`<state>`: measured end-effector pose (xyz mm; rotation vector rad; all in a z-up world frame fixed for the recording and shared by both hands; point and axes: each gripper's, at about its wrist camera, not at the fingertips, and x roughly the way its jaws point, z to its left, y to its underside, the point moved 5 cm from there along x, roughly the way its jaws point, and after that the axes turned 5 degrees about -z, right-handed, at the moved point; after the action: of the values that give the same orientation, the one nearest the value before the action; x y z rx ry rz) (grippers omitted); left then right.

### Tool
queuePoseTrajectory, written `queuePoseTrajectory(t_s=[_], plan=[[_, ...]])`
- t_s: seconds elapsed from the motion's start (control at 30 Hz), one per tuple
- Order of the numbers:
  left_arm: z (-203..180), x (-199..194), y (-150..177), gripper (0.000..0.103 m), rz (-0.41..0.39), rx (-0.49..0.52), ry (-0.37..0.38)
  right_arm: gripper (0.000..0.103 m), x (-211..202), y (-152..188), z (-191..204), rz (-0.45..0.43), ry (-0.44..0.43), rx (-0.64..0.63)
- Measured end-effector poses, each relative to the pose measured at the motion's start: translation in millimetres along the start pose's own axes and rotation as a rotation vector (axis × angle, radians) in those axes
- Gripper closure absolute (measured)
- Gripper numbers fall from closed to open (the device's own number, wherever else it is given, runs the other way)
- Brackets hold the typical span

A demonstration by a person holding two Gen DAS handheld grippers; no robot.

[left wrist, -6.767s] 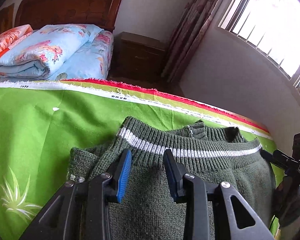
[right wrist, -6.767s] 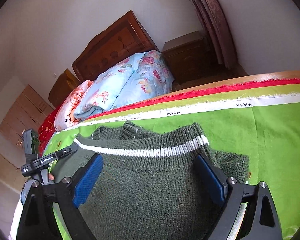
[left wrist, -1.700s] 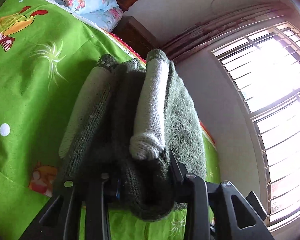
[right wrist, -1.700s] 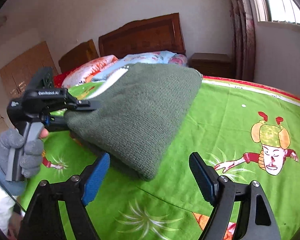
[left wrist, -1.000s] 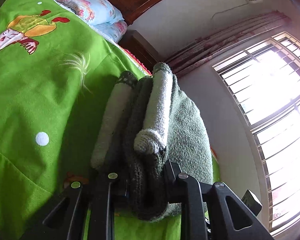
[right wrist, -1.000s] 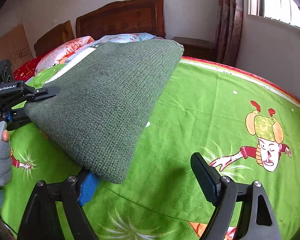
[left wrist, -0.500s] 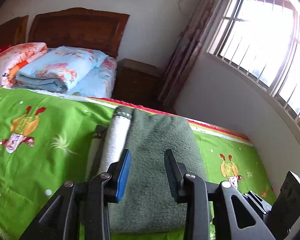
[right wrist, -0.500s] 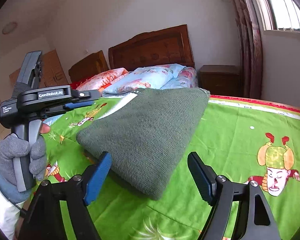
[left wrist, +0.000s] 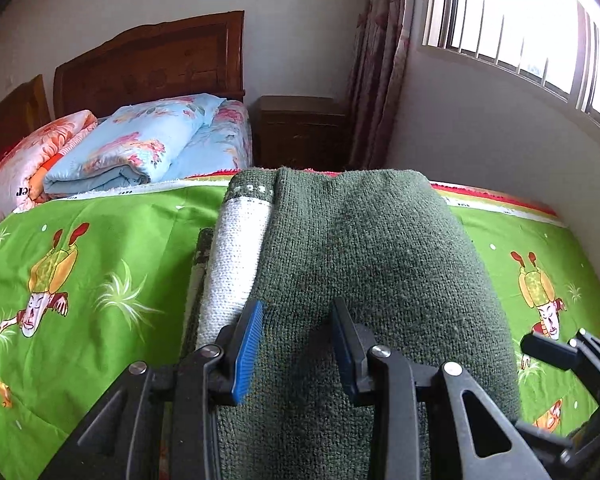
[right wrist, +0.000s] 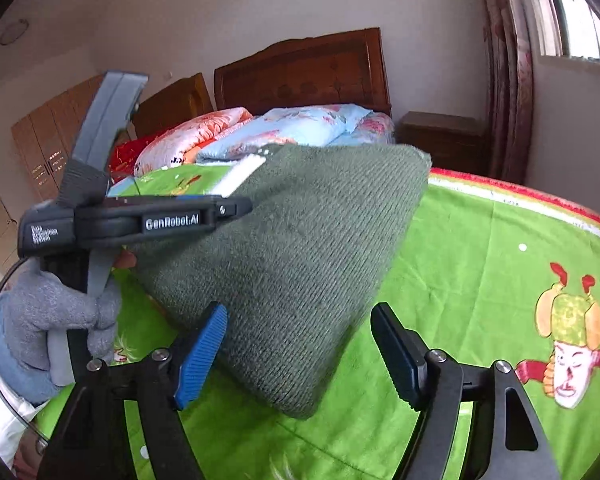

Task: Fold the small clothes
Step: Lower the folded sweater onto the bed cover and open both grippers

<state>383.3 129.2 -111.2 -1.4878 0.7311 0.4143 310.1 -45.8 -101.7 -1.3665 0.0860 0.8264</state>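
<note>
A dark green knitted sweater (left wrist: pixel 380 264) lies folded into a thick block on the green cartoon bedsheet (left wrist: pixel 100 248). Its white band (left wrist: pixel 232 264) shows along the left edge. My left gripper (left wrist: pixel 296 350) hovers over the sweater's near end, its blue pads apart and nothing pinched between them. From the right wrist view, the left gripper (right wrist: pixel 236 208) sits above the sweater's (right wrist: pixel 300 240) left side in a grey-gloved hand (right wrist: pixel 60 312). My right gripper (right wrist: pixel 300 348) stands wide open just short of the sweater's near corner, touching nothing. One of its fingers (left wrist: pixel 548 350) shows at the lower right.
Folded flowered quilts (left wrist: pixel 140 148) are stacked at the wooden headboard (left wrist: pixel 152 64). A dark nightstand (left wrist: pixel 300 132), a curtain (left wrist: pixel 376 60) and a barred window (left wrist: pixel 520 28) stand beyond the bed. A white wall (left wrist: pixel 480 152) runs along the bed's right edge. Wardrobes (right wrist: pixel 40 152) stand far left.
The left gripper was shut on the folded sweater and held it on edge. The sweater now lies flat on the sheet, the left jaws have let go, and that gripper has rolled level and drawn back.
</note>
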Motion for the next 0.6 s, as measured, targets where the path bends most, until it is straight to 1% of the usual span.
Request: queuePoseTrajectory(t_s=[0.07, 0.1, 0.17, 0.2, 0.3, 0.37, 0.4, 0.47, 0.5, 0.53, 0.6], plan=[[0.7, -0.7, -0.4, 0.068, -0.002, -0.011, 0.012, 0.000, -3.5, -22.5, -17.9, -0.065, -0.014, 0.070], [1.2, -0.7, -0.1, 0.068, -0.004, -0.013, 0.015, 0.000, 0.3, -35.5, -26.3, -0.082, -0.014, 0.101], [1.2, -0.3, -0.2, 0.068, -0.006, -0.013, 0.017, 0.000, 15.7, -62.0, -37.8, -0.088, -0.027, 0.149], [1.4, -0.2, -0.1, 0.068, -0.007, -0.014, 0.017, 0.000, 26.3, -74.1, -40.6, -0.086, -0.048, 0.171], [2.7, 1.5, -0.3, 0.068, -0.009, -0.017, 0.019, 0.000, 64.6, -97.7, -37.0, -0.043, -0.145, 0.195], [3.2, 1.9, 0.1, 0.068, -0.012, -0.020, 0.021, 0.000, 92.7, -104.2, -34.4, 0.001, -0.172, 0.191], [3.1, 1.8, 0.3, 0.068, -0.014, -0.019, 0.022, 0.000, 105.9, -105.0, -34.7, 0.025, -0.167, 0.185], [4.0, 1.1, 1.4, 0.068, -0.019, -0.018, 0.030, 0.000, 131.5, -96.0, -41.2, 0.101, -0.107, 0.170], [4.6, 1.1, 1.7, 0.068, -0.022, -0.019, 0.040, 0.000, 141.4, -87.8, -47.8, 0.141, -0.087, 0.186], [5.0, 1.1, 2.3, 0.068, -0.024, -0.020, 0.048, 0.000, 144.6, -83.5, -54.5, 0.150, -0.091, 0.216], [4.7, -0.1, 2.8, 0.068, -0.030, -0.016, 0.050, 0.000, 133.0, -84.4, -63.5, 0.103, -0.108, 0.271]])
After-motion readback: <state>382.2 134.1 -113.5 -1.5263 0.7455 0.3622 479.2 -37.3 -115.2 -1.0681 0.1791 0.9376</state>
